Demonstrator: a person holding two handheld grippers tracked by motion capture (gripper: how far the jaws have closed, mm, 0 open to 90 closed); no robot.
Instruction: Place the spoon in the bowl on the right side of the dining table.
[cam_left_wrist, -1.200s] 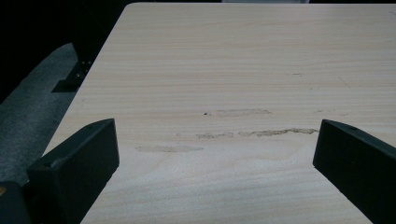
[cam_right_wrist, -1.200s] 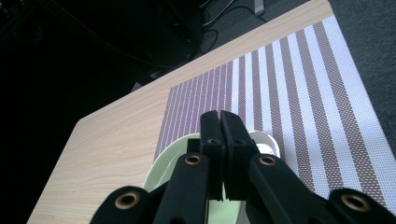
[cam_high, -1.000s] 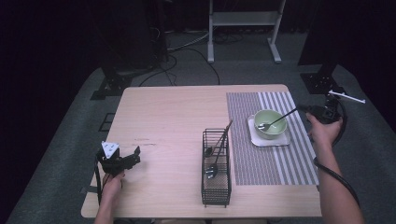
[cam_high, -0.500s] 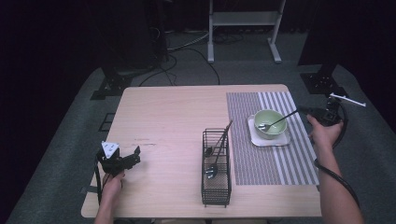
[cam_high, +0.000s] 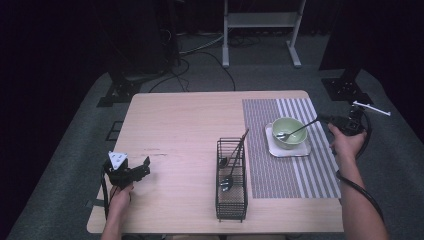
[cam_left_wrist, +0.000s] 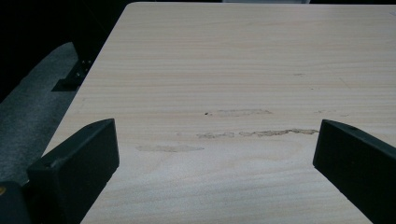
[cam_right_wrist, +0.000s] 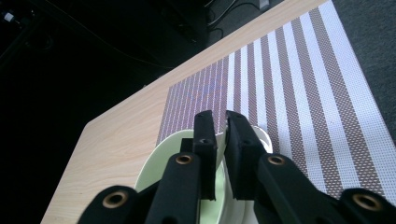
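With the left gripper (cam_high: 144, 167) idle at 8 o'clock, jaws spread wide, draw the right gripper (cam_right_wrist: 219, 120), its jaws just parting on nothing visible, straight back toward 3 o'clock, leaving the spoon (cam_high: 301, 127) undisturbed in the green bowl (cam_high: 276, 126) at 2 o'clock

A pale green bowl (cam_high: 289, 132) is seen on a white plate (cam_high: 303, 148), over a mat (cam_high: 265, 165) striped brown and white. The rack (cam_high: 232, 206) and grippers are black; the table (cam_high: 180, 130) is light wood.

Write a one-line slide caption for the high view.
Right gripper at a spoon's handle, spoon resting in the green bowl; left gripper idles open.
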